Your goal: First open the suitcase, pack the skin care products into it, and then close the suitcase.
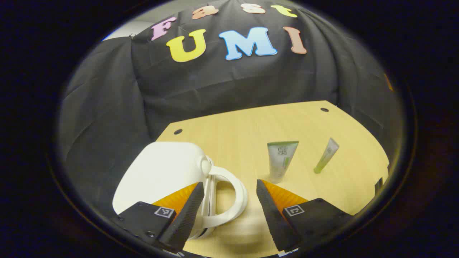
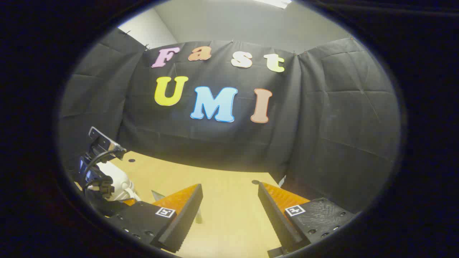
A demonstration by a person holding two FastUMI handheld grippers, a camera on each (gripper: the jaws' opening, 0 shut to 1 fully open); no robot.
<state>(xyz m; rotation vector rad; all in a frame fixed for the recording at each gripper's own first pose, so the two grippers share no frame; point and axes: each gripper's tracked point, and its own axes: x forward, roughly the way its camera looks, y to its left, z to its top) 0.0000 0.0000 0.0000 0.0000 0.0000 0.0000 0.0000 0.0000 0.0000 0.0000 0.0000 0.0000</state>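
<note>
A small white suitcase [image 1: 161,172] lies at the table's left in the left gripper view, its lid down. Its white loop handle [image 1: 235,191] points toward me and sits between the fingers of my left gripper [image 1: 230,183], which stands open around it without pressing on it. Two skin care tubes lie to the right on the table: a wide green-and-white tube [image 1: 281,159] and a slim pale green tube [image 1: 326,156]. My right gripper [image 2: 230,185] hangs open over bare table with nothing between its fingers. At the left of its view are the suitcase [image 2: 120,184] and the left gripper's housing with cables [image 2: 98,161].
The light wooden table [image 1: 251,125] has two dark holes near its far edge, and black cloth walls stand close behind and to both sides. In the right gripper view, part of a tube [image 2: 157,196] peeks out beside the left finger.
</note>
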